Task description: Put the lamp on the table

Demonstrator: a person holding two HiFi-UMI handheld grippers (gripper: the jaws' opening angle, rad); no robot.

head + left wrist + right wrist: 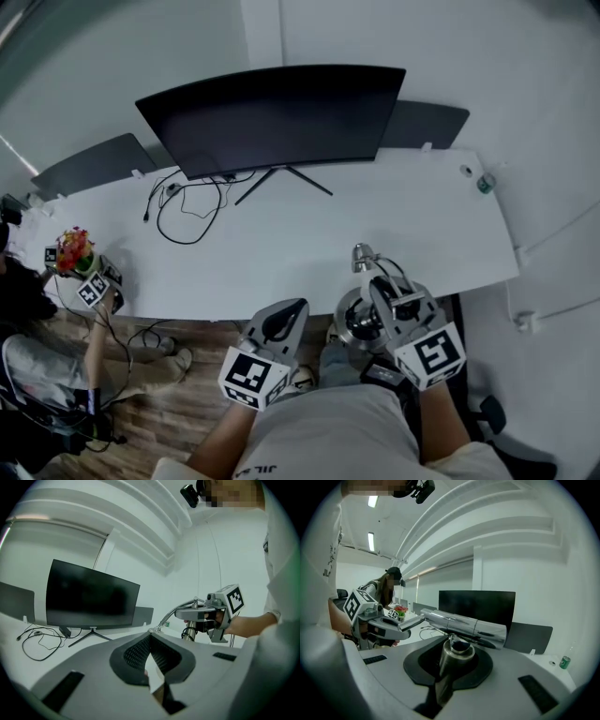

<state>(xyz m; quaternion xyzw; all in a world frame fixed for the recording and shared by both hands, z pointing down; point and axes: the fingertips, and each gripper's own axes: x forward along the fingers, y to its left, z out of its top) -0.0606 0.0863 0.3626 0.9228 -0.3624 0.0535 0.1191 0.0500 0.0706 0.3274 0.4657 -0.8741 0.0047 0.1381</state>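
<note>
A chrome desk lamp (359,319) with a round base and a bent arm hangs just off the near edge of the white table (309,253), its head over the table's edge. My right gripper (382,292) is shut on the lamp's upright stem (451,660), and the shiny tube of the lamp head (464,624) lies across above the jaws. My left gripper (286,317) floats beside it to the left, shut with nothing between its black pads (140,651). From the left gripper view the lamp (189,633) and the right gripper (185,615) show on the right.
A wide black monitor (272,117) stands at the back of the table with loose cables (187,211) in front of it. A green can (485,183) sits at the far right corner. Another person at the left end holds a gripper near flowers (75,248).
</note>
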